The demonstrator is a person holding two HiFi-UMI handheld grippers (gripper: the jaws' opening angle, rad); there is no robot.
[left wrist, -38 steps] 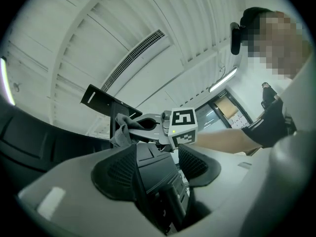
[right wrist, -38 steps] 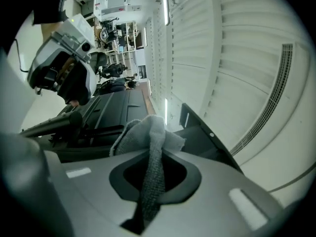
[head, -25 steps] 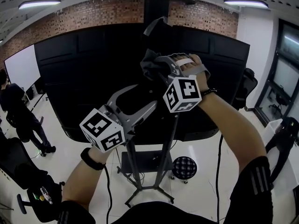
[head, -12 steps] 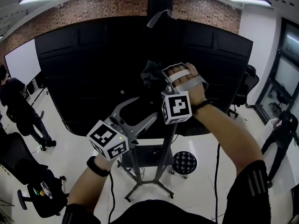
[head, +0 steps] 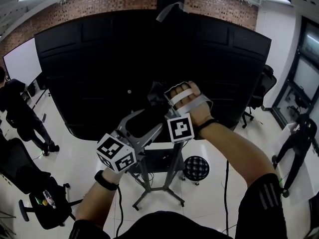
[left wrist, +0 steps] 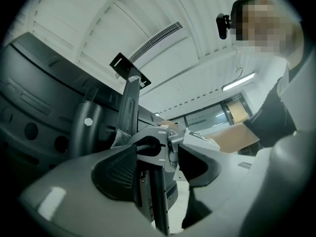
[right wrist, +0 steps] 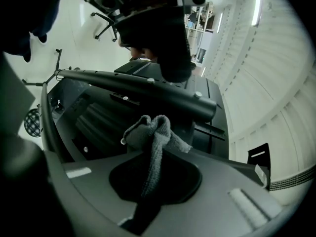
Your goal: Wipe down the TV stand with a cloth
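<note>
The left gripper [head: 149, 119] is nearest, jaws spread wide and gripping nothing. Just above it, the right gripper [head: 160, 97] pinches a grey cloth [right wrist: 152, 132] between closed jaws. The cloth's bunched end is close under a black crossbar [right wrist: 138, 90] of the TV stand [head: 141, 176], behind the screen [head: 94, 73]. Open white floor [head: 214, 198] surrounds the stand's legs.

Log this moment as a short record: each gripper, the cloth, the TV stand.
left gripper: open, gripping nothing, lower left of the right one in the head view
right gripper: shut on cloth
cloth: grey, bunched, held up by the back of the black screen
cloth contact: cannot tell
TV stand: upright posts on a footed base
</note>
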